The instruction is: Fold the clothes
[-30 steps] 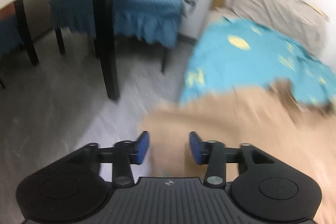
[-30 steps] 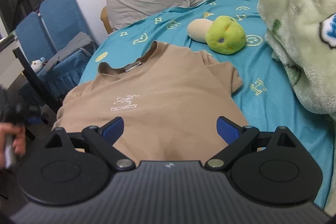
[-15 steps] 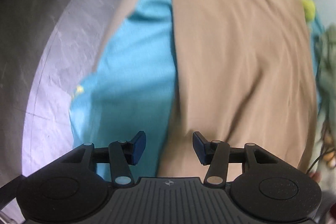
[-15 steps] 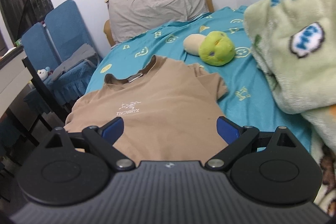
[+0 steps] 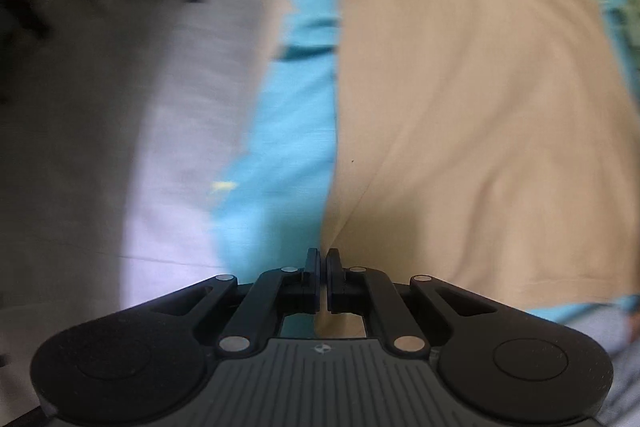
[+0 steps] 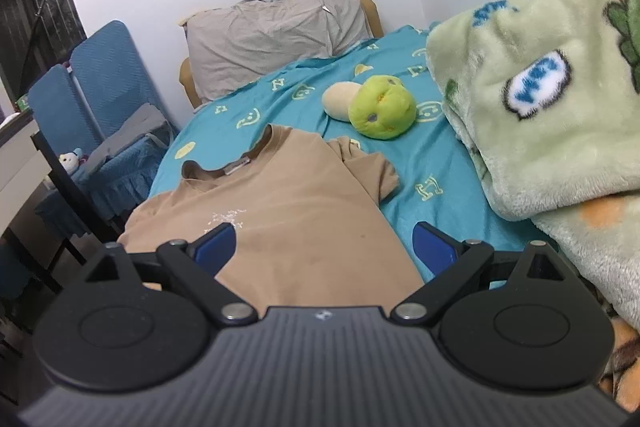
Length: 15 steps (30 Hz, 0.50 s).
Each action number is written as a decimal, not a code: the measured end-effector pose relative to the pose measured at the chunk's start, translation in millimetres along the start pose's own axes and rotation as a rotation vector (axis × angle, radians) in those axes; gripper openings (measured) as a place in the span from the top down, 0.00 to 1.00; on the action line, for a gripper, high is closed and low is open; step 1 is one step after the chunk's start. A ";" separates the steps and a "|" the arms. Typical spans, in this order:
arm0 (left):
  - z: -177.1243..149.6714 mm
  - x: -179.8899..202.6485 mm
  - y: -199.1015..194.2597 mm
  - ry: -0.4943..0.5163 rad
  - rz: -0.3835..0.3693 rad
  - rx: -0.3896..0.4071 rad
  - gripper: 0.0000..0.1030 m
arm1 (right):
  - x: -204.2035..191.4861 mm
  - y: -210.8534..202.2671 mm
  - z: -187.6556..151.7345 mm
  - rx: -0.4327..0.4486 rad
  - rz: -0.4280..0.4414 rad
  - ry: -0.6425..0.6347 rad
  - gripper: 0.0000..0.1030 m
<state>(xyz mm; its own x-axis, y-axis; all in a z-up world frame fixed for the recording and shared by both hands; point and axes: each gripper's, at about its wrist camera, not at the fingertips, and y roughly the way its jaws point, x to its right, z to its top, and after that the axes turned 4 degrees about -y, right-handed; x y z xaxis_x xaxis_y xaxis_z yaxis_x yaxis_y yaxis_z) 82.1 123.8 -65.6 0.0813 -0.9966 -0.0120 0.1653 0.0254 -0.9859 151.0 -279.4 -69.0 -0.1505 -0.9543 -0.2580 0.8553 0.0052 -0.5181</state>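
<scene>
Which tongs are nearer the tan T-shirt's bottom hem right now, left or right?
Left. The left tongs are shut right at the tan T-shirt, at its lower side edge. The right tongs hang open above the shirt's lower part, gripping nothing.

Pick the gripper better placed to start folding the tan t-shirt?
Left. The left gripper is shut at the tan t-shirt near its hem corner. The right gripper hangs open above the shirt, gripping nothing.

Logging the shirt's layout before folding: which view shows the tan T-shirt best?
The right wrist view: the tan T-shirt lies flat on the bed, with collar, one sleeve and chest print visible. The left wrist view shows only a blurred stretch of its fabric and side edge from above.
</scene>
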 end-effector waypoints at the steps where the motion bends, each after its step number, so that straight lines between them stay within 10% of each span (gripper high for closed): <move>1: -2.2 1.5 -4.1 0.000 0.015 0.001 0.97 | -1.0 0.3 0.4 0.001 0.003 -0.005 0.06; 6: -13.7 22.3 -36.2 0.072 -0.028 0.078 0.75 | -5.6 -0.9 0.5 0.005 0.010 -0.025 0.06; 11: -13.7 51.8 -82.2 0.141 -0.001 0.351 0.27 | -9.9 -5.3 -1.4 0.023 0.008 -0.044 0.06; 15: -7.7 72.1 -112.7 0.123 -0.004 0.559 0.13 | -14.3 -7.4 -2.1 0.039 0.003 -0.067 0.06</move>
<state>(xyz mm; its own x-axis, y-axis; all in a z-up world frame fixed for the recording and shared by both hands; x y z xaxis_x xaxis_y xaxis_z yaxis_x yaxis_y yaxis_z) 61.8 48.5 43.4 -0.0303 -0.9977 -0.0606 0.6629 0.0253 -0.7483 145.8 -265.1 -63.2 -0.1151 -0.9722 -0.2040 0.8746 -0.0019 -0.4849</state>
